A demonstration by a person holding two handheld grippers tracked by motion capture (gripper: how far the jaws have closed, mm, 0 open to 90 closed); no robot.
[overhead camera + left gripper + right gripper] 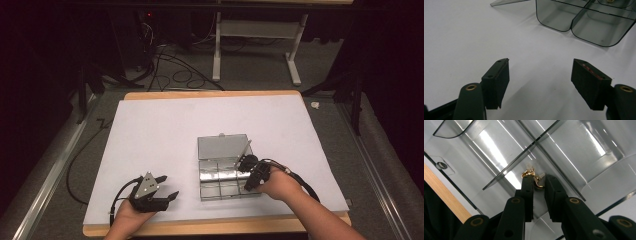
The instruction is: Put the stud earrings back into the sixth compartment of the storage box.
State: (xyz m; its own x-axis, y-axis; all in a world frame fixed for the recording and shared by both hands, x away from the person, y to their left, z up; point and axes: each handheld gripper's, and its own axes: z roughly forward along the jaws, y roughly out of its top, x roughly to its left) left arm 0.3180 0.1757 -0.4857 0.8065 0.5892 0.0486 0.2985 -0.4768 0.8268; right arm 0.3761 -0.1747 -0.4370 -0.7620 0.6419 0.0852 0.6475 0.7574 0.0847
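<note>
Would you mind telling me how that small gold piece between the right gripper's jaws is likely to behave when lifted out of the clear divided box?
The gold piece looks tiny and shiny, so probably light and slippery against the right gripper. Its curved shape may let it twist or pop free. The clear divided box looks light too and might shift if bumped.

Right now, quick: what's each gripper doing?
Left gripper: open, nothing between its jaws, over the white table cover.
Right gripper: jaws nearly shut around a small gold piece in the clear box.
</note>
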